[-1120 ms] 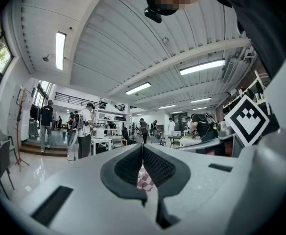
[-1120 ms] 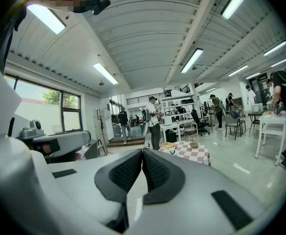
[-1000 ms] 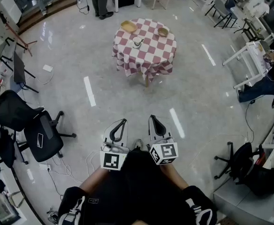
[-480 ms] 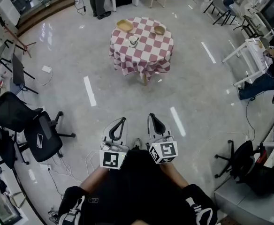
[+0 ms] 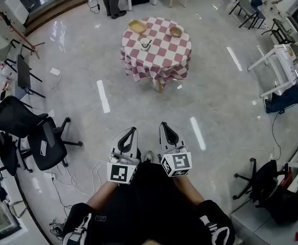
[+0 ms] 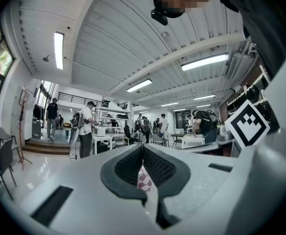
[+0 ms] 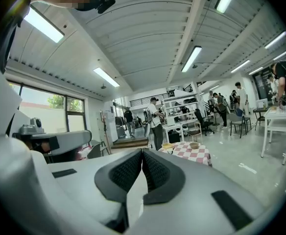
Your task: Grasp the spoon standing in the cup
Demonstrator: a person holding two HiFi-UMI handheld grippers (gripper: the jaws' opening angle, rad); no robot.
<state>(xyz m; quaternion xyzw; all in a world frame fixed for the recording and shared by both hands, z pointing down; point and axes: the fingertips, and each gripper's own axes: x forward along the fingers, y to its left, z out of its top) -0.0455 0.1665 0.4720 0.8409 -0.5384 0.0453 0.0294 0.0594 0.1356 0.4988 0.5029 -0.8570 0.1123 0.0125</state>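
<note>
Far ahead in the head view stands a small round table with a red-and-white checked cloth (image 5: 162, 55). On it sits a white cup (image 5: 145, 44) with a spoon standing in it; the spoon is too small to make out clearly. Two wooden bowls, one (image 5: 137, 26) at the left and one (image 5: 176, 32) at the right, also rest there. My left gripper (image 5: 131, 132) and right gripper (image 5: 165, 127) are held close to my body, both shut and empty, several steps short of the table. The right gripper view shows the table (image 7: 192, 152) in the distance.
Black office chairs (image 5: 47, 144) stand at the left, with cables (image 5: 95, 172) on the floor near my feet. White tables (image 5: 279, 65) and a seated person (image 5: 292, 93) are at the right. A person's legs (image 5: 108, 1) stand beyond the checked table. Glossy floor lies between me and the table.
The view has shifted slightly; the table sits about as far away as before. Both grippers keep their pose, shut, near my body.
</note>
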